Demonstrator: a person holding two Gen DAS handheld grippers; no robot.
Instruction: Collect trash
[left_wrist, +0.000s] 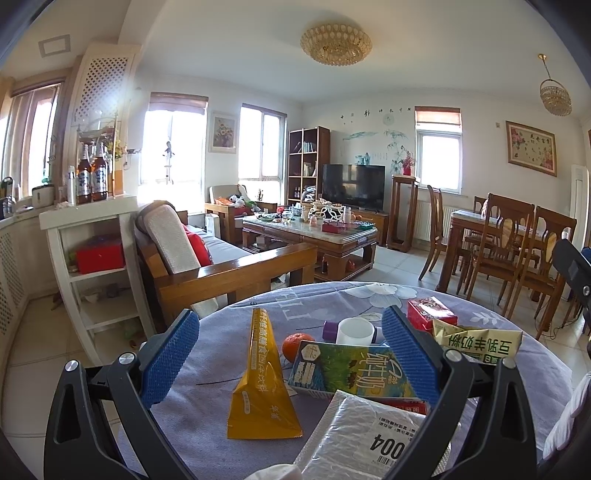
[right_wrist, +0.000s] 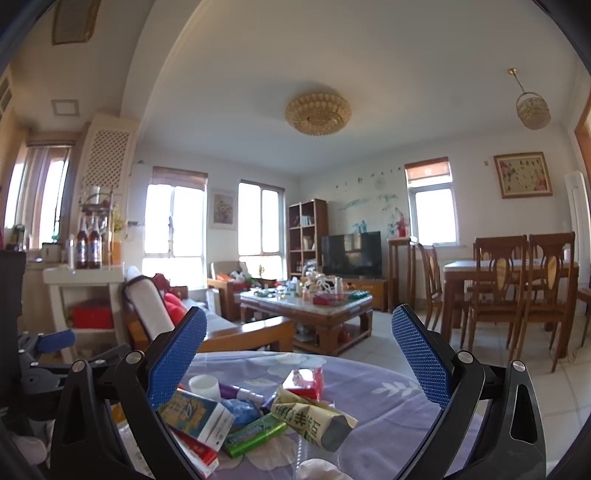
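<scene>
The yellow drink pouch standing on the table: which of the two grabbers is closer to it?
Left. The left gripper is open with the yellow pouch standing between its fingers. The right gripper is further right, over the green gum pack; its view doesn't show the pouch.

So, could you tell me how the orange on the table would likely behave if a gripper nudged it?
The orange is round, so it would probably roll across the cloth-covered table. The milk carton right beside it might stop it.
</scene>
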